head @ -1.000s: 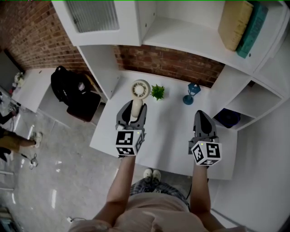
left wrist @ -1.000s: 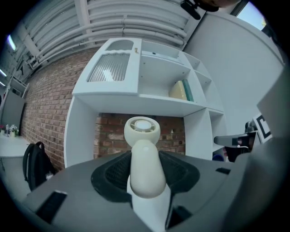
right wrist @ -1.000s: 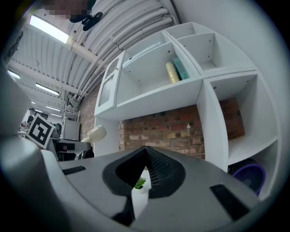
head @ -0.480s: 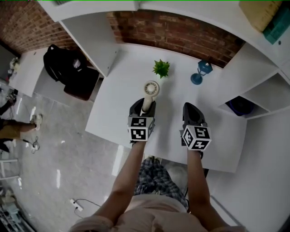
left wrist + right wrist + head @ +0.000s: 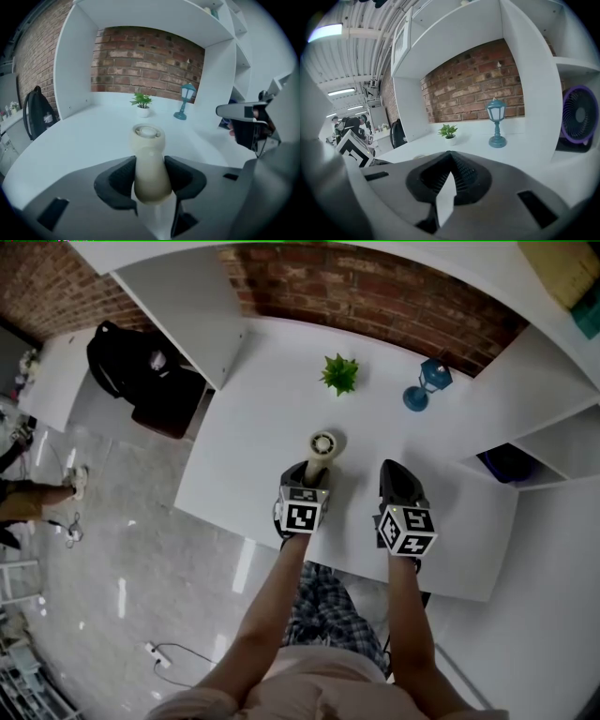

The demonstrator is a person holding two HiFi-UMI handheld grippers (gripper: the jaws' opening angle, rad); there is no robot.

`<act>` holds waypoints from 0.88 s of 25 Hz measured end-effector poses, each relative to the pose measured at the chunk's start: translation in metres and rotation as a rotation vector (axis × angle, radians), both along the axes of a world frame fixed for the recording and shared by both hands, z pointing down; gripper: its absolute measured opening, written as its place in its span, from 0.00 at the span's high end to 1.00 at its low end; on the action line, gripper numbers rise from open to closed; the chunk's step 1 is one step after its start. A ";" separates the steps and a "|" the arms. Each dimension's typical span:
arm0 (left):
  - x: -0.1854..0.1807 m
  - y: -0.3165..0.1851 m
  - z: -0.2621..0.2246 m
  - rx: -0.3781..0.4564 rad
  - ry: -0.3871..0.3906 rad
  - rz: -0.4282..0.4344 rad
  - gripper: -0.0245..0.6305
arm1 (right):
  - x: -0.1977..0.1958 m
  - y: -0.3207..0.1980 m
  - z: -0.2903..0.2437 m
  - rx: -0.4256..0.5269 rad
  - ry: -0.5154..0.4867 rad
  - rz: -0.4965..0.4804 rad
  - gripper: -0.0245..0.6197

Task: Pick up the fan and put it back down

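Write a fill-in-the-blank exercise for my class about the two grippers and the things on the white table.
1. The left gripper grips the cream fan by its ____.
2. The right gripper has its jaws ____, with nothing between them.
3. In the head view, the potted plant stands to the ____ of the blue lantern.
4. The wall behind the table is made of ____.
Missing words: handle; shut; left; brick.

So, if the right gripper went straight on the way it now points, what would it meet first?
Most likely the bare white tabletop just ahead of the right gripper, short of the small potted plant; depth is unclear.
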State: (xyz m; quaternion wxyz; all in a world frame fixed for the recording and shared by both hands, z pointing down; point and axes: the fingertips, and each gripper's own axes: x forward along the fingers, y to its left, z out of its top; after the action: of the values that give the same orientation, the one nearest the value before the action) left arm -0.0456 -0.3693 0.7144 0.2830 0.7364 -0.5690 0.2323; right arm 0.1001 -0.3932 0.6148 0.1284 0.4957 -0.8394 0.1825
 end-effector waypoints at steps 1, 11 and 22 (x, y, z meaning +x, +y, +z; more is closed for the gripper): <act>0.000 0.000 0.002 -0.009 -0.006 0.007 0.65 | 0.000 -0.001 -0.001 0.003 0.000 0.002 0.94; -0.013 0.000 -0.019 0.058 -0.037 -0.005 0.37 | 0.010 -0.003 -0.008 0.004 -0.002 0.039 0.94; -0.006 0.003 -0.082 0.168 0.090 0.038 0.36 | 0.029 0.009 -0.043 0.050 -0.018 0.099 0.94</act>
State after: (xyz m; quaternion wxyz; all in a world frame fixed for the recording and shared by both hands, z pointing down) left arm -0.0519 -0.3660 0.6324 0.2413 0.7778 -0.5591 0.1556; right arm 0.1292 -0.3839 0.5714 0.0992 0.5381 -0.8191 0.1721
